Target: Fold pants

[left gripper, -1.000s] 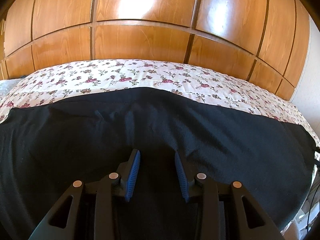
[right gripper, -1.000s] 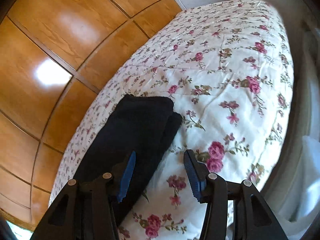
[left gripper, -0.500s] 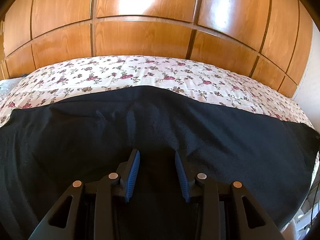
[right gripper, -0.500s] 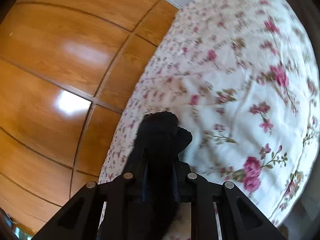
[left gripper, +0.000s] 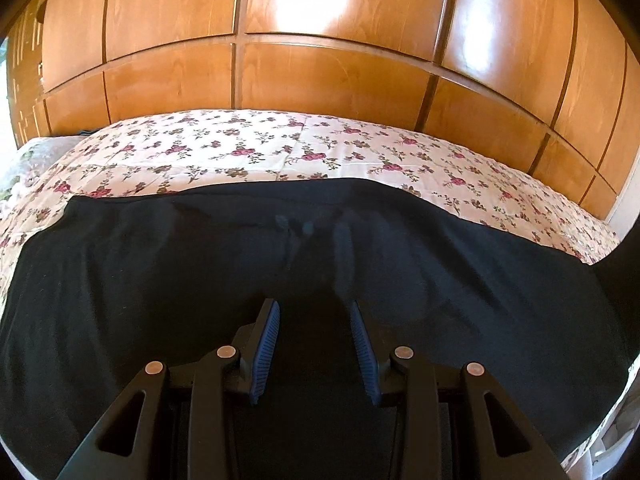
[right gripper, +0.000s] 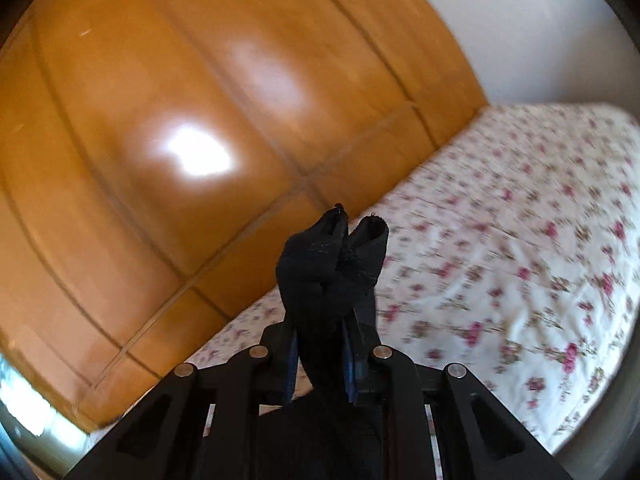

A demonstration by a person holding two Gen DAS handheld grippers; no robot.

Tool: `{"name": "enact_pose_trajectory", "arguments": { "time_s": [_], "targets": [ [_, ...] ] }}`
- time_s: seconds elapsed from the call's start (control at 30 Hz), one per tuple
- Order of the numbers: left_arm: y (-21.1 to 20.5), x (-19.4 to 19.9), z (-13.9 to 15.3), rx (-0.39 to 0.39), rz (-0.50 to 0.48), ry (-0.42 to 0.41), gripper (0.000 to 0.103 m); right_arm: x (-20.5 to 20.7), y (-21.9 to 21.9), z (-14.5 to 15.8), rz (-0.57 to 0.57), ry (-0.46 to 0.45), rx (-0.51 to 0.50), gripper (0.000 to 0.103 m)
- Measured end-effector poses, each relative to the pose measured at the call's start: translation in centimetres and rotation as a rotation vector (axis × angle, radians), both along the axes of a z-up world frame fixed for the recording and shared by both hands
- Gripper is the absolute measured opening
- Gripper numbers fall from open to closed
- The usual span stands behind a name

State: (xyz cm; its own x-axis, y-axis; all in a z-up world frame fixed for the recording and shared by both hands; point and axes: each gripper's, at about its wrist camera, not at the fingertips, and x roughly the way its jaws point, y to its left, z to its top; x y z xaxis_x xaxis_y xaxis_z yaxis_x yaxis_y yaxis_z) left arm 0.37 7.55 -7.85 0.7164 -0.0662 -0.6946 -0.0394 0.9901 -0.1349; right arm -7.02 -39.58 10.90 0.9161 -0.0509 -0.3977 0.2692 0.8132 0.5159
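Note:
Black pants (left gripper: 160, 272) lie spread across the floral bed, filling the lower half of the left wrist view. My left gripper (left gripper: 314, 312) is open, low over the middle of the pants, with blue pads (left gripper: 267, 344) apart. My right gripper (right gripper: 320, 328) is shut on a bunched end of the pants (right gripper: 332, 264) and holds it lifted above the bed; the cloth sticks up past the fingertips.
The bed has a white quilt with pink flowers (left gripper: 280, 148), also shown in the right wrist view (right gripper: 520, 240). Glossy wooden wardrobe panels (left gripper: 320, 60) stand right behind the bed. A white wall (right gripper: 540, 20) is at the far right.
My right gripper closed on the end of the pants and lifted it off the bed, swinging upward. The left gripper stayed open, shifting slightly over the pants.

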Motion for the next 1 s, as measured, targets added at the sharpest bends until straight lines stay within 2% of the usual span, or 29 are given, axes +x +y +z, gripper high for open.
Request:
{"name": "enact_pose_trajectory", "arguments": {
  "time_s": [0.13,0.3,0.37,0.43,0.6,0.83,0.93,1.0],
  "targets": [
    [0.0,0.0,0.1,0.005,0.004,0.006,0.037,0.5,4.0,1.4,0.084,-0.032,-0.045,0.018],
    [0.4,0.1,0.1,-0.037,0.012,0.024,0.038,1.8,10.4,1.5,0.246,-0.044,-0.12,0.018],
    [0.3,0.0,0.0,-0.04,-0.002,0.026,0.044,2.6,13.0,0.9,0.313,-0.031,-0.169,0.018],
    [0.1,-0.3,-0.1,-0.04,-0.022,0.02,0.05,3.1,15.7,0.0,0.387,-0.017,-0.202,0.018],
    [-0.1,-0.7,-0.3,-0.028,-0.037,0.008,0.051,4.6,21.8,-4.1,0.58,0.065,-0.267,0.018],
    [0.6,-0.7,-0.2,-0.085,-0.025,0.007,0.051,5.1,26.4,-9.3,0.727,0.174,-0.371,0.019],
    [0.3,-0.7,-0.3,-0.069,-0.025,0.002,0.051,4.9,27.9,-12.0,0.77,0.242,-0.475,0.024],
    [0.1,-0.8,-0.3,-0.06,-0.026,-0.002,0.052,4.7,28.5,-13.5,0.797,0.296,-0.511,0.034]
  ]
}}
